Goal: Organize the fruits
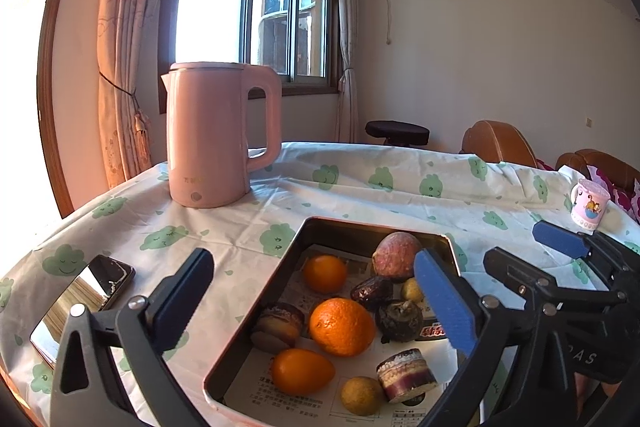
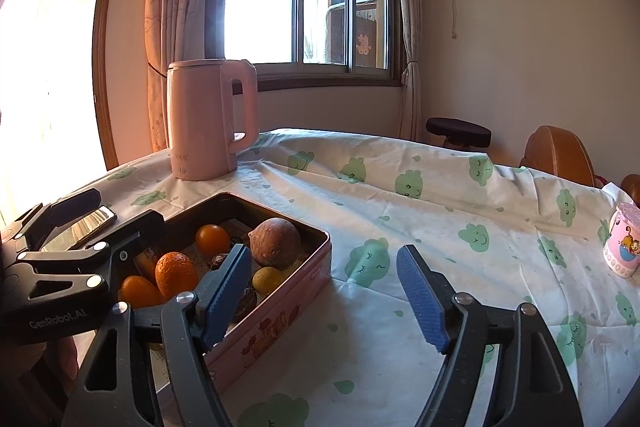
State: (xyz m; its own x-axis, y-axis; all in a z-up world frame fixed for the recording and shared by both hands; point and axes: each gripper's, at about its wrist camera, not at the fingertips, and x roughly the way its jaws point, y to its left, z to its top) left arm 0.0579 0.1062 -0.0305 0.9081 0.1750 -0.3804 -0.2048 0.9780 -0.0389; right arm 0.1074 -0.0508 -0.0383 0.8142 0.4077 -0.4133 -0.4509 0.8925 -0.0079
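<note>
Left hand-held gripper wide open, empty, w/ fruit tin between fingers; big orange inside. Right hand-held gripper wide open, empty, over counter just right of tin.

A cloth-covered table carries a pink kettle, fruit tin, phone and mug.

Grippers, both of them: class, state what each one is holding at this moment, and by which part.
Nothing is held. The left gripper and the right gripper are both open and empty above the fruit tin.
</note>
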